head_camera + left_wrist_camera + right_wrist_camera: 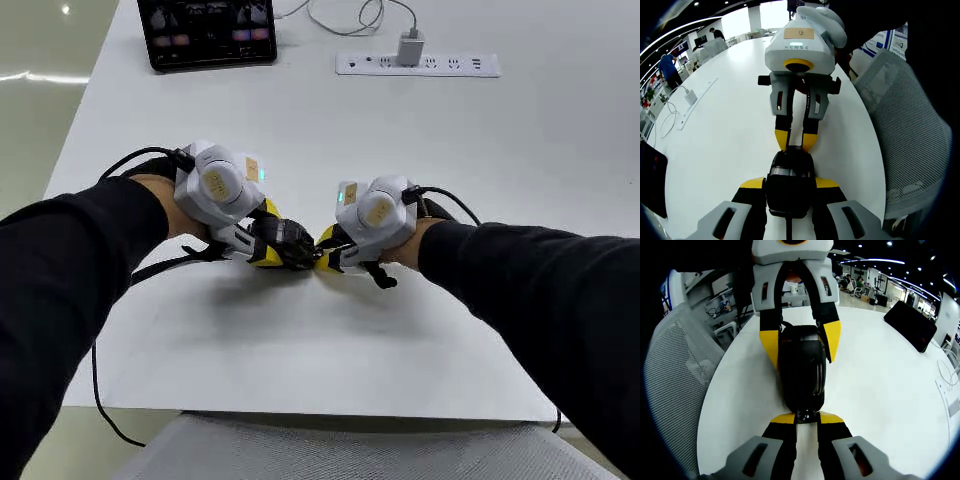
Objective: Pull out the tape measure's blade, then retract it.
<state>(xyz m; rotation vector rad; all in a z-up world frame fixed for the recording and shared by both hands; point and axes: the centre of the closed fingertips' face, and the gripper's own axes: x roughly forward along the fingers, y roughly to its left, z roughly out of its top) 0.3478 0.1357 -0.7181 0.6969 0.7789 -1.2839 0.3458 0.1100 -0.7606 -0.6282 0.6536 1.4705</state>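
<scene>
**Both grippers nose to nose**

I had my left arm [75,250] and right arm [530,290] reaching forward in black sleeves, wrists angled inward so the grippers met tip to tip. My left gripper [790,184] was clamped on the tape measure [292,243], jaws spread around its case. My right gripper [808,418] faced it head-on, jaws pinched nearly together at the case's front end.

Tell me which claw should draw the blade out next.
Right. The right claw is pinched shut at the front end of the tape measure, while the left claw clamps its case as anchor.
</scene>
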